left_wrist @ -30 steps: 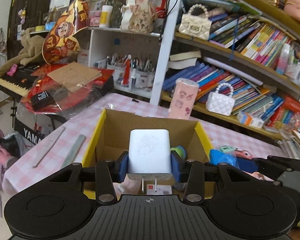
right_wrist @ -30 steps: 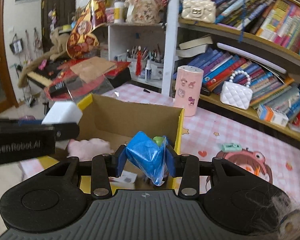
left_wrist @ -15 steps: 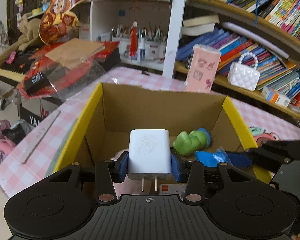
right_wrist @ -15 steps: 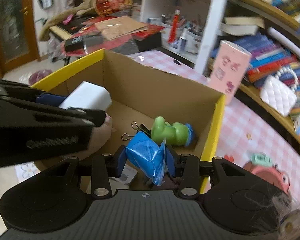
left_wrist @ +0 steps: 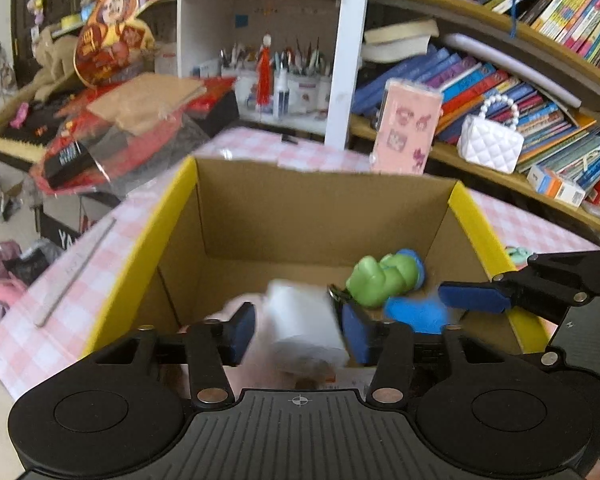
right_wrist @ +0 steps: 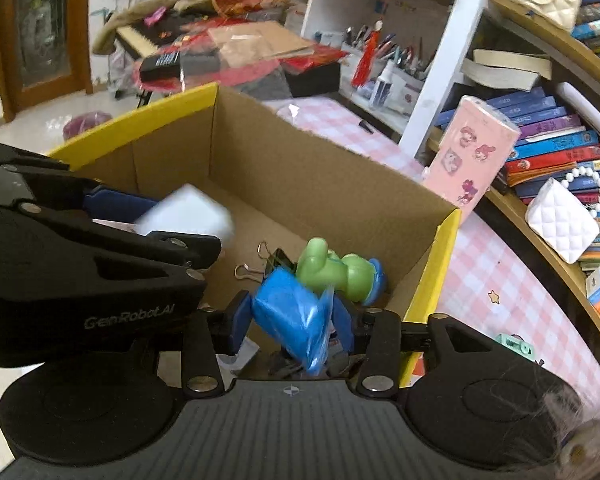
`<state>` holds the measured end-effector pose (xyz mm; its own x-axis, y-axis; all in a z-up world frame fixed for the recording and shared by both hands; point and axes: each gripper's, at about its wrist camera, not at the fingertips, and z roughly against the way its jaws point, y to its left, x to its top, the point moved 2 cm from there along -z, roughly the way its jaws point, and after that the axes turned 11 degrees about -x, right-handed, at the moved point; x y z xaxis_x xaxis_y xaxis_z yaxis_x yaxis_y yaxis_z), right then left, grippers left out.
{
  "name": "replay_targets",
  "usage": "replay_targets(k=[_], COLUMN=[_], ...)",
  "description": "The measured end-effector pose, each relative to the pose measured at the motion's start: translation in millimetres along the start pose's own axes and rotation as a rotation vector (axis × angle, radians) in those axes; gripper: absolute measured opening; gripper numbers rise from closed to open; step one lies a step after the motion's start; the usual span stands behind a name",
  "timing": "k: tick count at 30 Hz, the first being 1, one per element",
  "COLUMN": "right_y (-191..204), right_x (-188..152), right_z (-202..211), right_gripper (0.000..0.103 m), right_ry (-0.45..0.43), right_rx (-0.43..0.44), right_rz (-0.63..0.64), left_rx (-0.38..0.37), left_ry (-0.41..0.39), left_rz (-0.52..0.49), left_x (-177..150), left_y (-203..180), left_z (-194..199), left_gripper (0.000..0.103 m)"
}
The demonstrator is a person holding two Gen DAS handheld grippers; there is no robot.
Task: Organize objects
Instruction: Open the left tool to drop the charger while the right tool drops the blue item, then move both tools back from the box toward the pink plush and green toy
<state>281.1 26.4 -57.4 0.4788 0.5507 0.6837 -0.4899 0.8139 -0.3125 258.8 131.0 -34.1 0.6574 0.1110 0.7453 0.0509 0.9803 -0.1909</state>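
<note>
Over the yellow-rimmed cardboard box (left_wrist: 172,216), the left gripper (left_wrist: 298,332) is seen spread wide, the blurred white charger (left_wrist: 306,324) loose between its pads. The blue packet (right_wrist: 294,318) is flanked by the parted right gripper (right_wrist: 294,326), contact unclear. Bare floor is left behind the green toy (left_wrist: 384,280).

Soft even daylight, fairly bright, no hard shadows. Heavy fisheye bend at edges, bookshelf (left_wrist: 512,60) curving badly. Motion blur on white charger (left_wrist: 304,324) and blue packet (right_wrist: 296,316), both smeared. Background slightly soft too. Mild glare on glass door (right_wrist: 40,28) far left. Inside of cardboard box (left_wrist: 320,220) dimmer.
</note>
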Motion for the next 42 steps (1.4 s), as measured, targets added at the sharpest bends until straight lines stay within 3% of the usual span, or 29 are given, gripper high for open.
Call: replay_targets(k=[4,11,13,17,25,42], right_y=[-3.7,-7.6,-8.0,-4.2,21.3,72.4], right_x=[3.2,7.8,5.4,-3.8,-36.9,-113.7], right_z=[15.6,57.7,73.9,101.6,138.7,180.7], right_gripper=[0.046,0.048,0.053,0.054,0.055,0.058], right_ry=[-0.040,-0.124,-0.145,-0.173,-0.144,-0.019], right_rx=[0.002,-0.045,-0.067,-0.091,-0.135,-0.205], right_rz=[-0.055,-0.159,-0.205,-0.253,-0.304,-0.409], left_rx=[0.000,-0.023,-0.024,-0.022,-0.018,-0.035], left_ry=[-0.063,-0.151,-0.179,-0.220,-0.194,-0.078], left_rz=[-0.043,-0.042,-0.039,-0.047,-0.057,-0.056], left_x=[7.9,11.2,8.6,-0.8,-33.4,-114.3], left_y=[-4.5,-4.8,-3.3,1.5,10.5,17.5], left_z=[20.6,65.3,81.8,112.4,144.5,172.8], left_gripper=[0.067,0.068,0.076,0.078,0.078,0.080])
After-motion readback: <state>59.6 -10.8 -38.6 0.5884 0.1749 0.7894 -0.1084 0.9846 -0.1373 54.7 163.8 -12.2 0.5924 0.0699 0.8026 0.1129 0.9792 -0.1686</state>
